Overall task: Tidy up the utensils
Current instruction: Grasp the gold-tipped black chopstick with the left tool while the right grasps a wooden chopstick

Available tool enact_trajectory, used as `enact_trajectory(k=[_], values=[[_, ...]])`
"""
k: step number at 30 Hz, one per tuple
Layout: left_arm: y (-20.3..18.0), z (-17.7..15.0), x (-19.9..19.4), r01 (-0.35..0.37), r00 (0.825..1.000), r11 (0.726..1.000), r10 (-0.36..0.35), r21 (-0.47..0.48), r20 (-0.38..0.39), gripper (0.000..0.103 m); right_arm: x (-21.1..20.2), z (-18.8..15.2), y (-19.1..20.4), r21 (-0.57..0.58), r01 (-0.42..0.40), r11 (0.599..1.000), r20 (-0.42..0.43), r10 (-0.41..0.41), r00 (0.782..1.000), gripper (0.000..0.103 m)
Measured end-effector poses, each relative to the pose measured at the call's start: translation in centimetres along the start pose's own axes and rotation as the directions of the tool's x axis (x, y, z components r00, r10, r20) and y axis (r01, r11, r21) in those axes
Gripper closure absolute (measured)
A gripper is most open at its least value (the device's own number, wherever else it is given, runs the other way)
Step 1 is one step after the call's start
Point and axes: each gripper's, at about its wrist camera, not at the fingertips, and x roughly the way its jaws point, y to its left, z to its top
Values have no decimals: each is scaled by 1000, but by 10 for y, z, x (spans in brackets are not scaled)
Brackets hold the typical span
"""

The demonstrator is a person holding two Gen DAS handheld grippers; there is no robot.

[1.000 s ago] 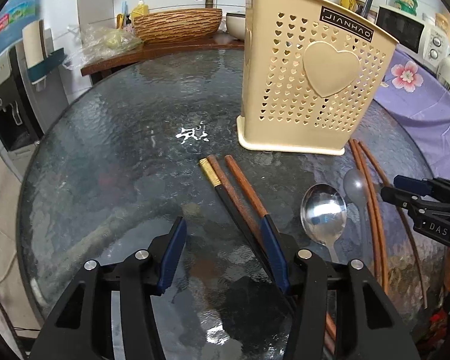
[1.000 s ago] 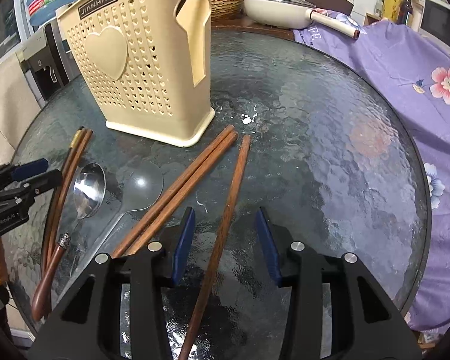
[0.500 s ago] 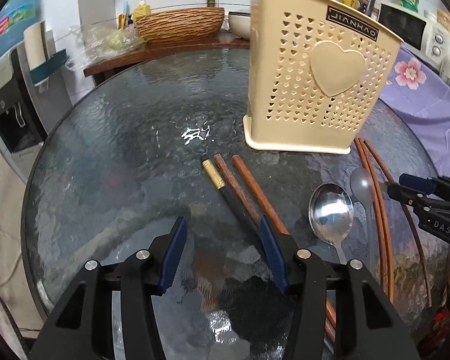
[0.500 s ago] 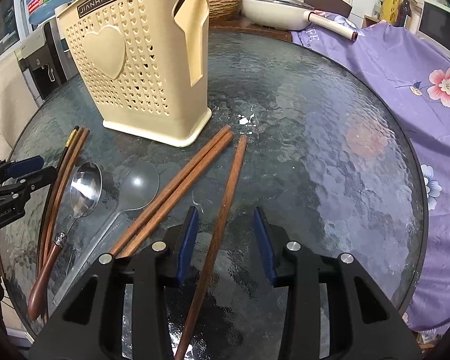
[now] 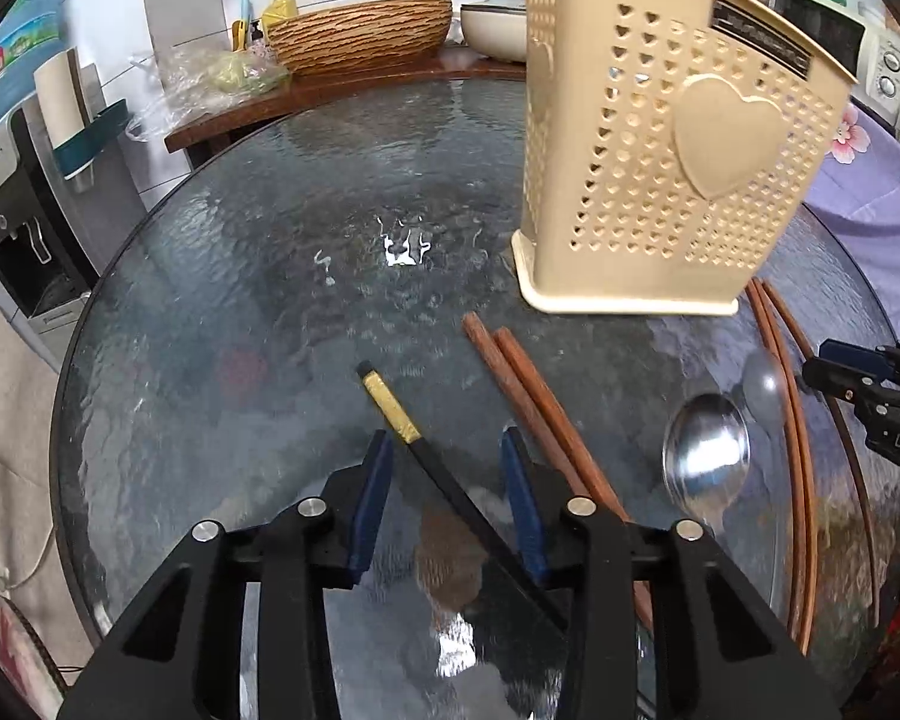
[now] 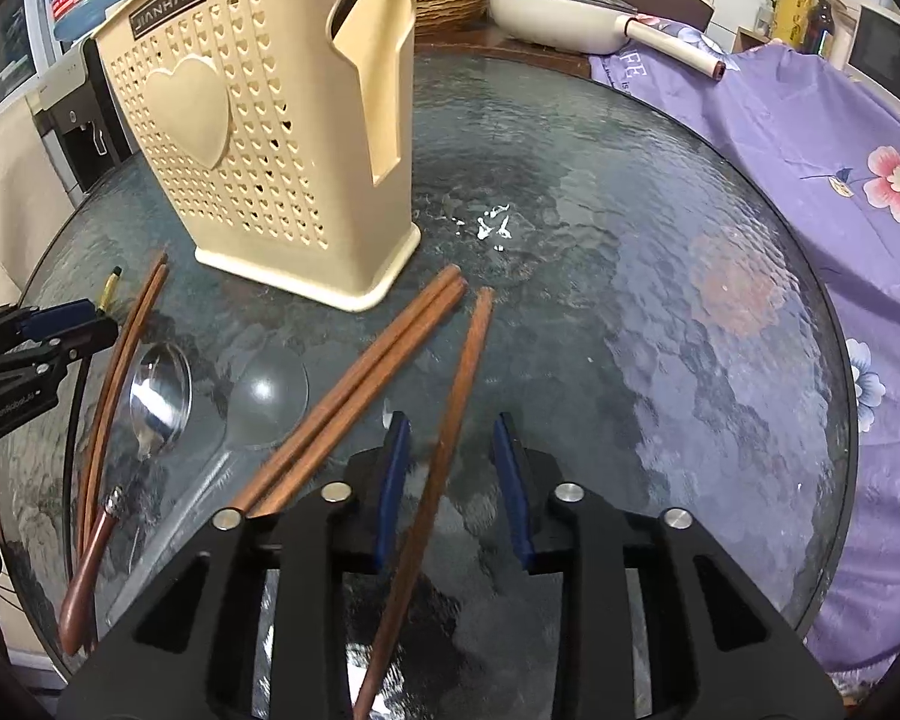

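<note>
Round and made of dark rippled glass, the desk (image 5: pixel 222 276) carries a beige utensil holder (image 5: pixel 660 180) with small heart holes, which stands upright toward the far side. Behind it there is a woven basket (image 5: pixel 360 33) on a wooden counter, and a purple flowered cloth (image 6: pixel 810 138) covers the right part.

The left gripper (image 5: pixel 447 468) has its fingers apart, and a black chopstick (image 5: pixel 450 492) with a gold band near its end passes between them; I cannot tell if the blue pads touch it. Just beside it, to the right, a pair of brown chopsticks (image 5: pixel 528 396) lies on the glass. Further right are a metal spoon (image 5: pixel 705 459) and a clear spoon (image 5: pixel 762 384).

The right gripper (image 6: pixel 450 462) also has its fingers apart, with a single brown chopstick (image 6: pixel 462 384) lying between them, pointing to the holder. To its left another brown pair (image 6: pixel 366 384) lies side by side, touching each other.
</note>
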Motion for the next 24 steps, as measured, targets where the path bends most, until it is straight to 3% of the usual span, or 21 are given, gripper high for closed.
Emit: enact_trajectory(k=[2,7,20,24], values=[[1,5,3,5,1000,1000,-5,5,-6,79,3,4,1,2,2,1000,-5,-2,1000,79],[-2,11,7,5,1000,1000,-5,16,-11,89,13,20,-1,15,7,1000,-12,-7,1000,87],[-3,14,7,35,999,999,-35,-11,-12,94,22,33,-7,54,10,999,-11,-10,1000,95],[2,15,7,74,997,996,-74,-45,-9,96,22,31,-17,111,-48,993,8,47,999,96]])
